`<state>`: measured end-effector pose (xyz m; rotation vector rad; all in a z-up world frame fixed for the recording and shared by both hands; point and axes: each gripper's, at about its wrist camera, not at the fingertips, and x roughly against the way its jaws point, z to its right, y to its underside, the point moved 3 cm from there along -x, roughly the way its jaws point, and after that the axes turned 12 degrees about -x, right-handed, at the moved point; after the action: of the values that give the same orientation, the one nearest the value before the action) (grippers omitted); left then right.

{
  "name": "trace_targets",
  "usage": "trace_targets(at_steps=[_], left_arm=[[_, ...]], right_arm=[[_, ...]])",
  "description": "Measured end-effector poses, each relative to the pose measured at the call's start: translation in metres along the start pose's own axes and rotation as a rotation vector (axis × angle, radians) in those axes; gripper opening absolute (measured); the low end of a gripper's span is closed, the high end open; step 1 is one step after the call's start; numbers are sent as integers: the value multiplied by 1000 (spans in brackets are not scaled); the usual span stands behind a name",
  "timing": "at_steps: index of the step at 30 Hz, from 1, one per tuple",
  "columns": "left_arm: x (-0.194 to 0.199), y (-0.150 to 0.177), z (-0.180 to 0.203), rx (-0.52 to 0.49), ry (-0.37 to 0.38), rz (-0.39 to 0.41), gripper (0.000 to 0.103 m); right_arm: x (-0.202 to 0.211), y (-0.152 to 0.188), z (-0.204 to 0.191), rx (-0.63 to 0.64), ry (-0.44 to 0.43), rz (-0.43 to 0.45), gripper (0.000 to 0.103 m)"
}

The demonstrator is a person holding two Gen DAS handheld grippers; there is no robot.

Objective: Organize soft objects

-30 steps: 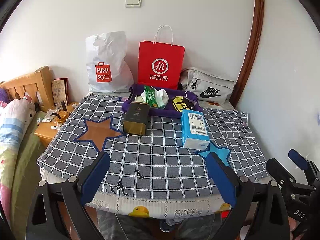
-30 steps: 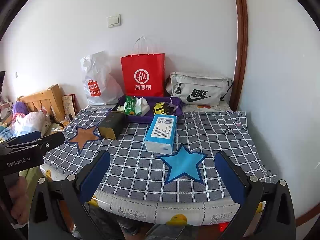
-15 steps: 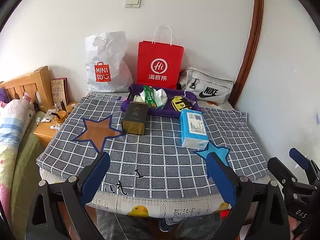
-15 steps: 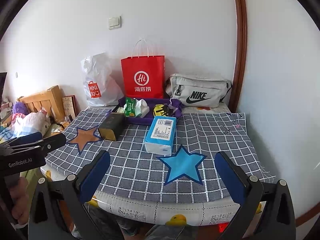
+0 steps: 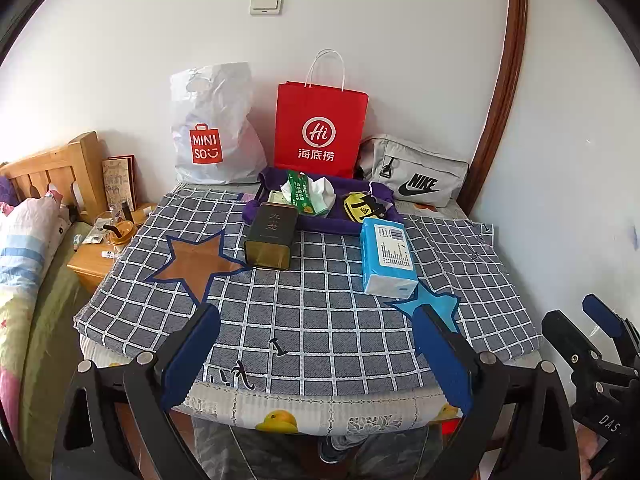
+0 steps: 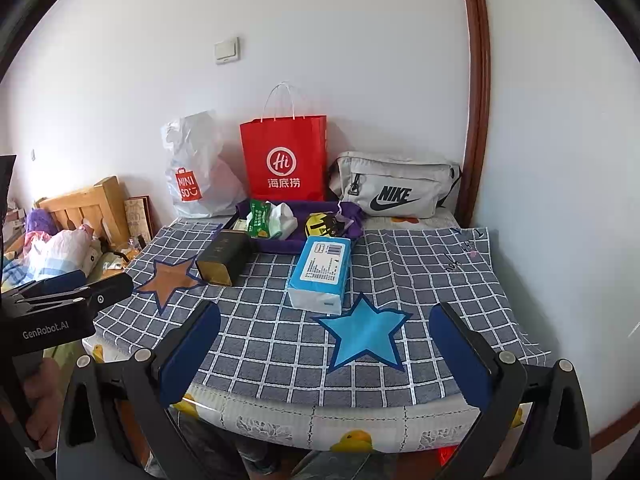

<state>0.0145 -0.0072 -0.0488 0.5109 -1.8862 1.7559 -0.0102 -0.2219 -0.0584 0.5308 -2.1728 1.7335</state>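
1. Left gripper (image 5: pixel 316 354): fingers (image 5: pixel 191 354) spread wide, holding nothing, hovering over the near edge of the bench (image 5: pixel 320 328), which wears a grey checked cloth.
2. Brown star patch (image 5: pixel 196 262) on the cloth, left of centre.
3. Dark tin (image 5: pixel 270 238) lying on its side just right of the brown star, its far end touching the front of the purple tray (image 5: pixel 320 224).
4. The tray sits at the back of the bench; inside it, a green packet (image 5: pixel 301 196) with white tissue, and a yellow pouch (image 5: pixel 362 208) to the right.
5. Blue tissue pack (image 5: pixel 386 256) lies on the cloth in front of the tray's right end, well apart from both grippers; its near end is just beside the blue star patch (image 6: pixel 364 334).
6. Behind the tray against the wall: white plastic bag (image 5: pixel 212 128), red paper bag (image 5: pixel 318 130), grey waist bag (image 5: pixel 416 172).
7. Right gripper (image 6: pixel 324 354): fingers (image 6: pixel 460 354) also wide apart, nothing between them, near the bench's front edge.
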Motion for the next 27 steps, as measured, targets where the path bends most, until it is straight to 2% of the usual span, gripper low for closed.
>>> trace_targets(at_steps=[27], left_arm=[[1,2,-1,2,2,1,97]], right_arm=[[1,-1,-3,7,-1,2,103]])
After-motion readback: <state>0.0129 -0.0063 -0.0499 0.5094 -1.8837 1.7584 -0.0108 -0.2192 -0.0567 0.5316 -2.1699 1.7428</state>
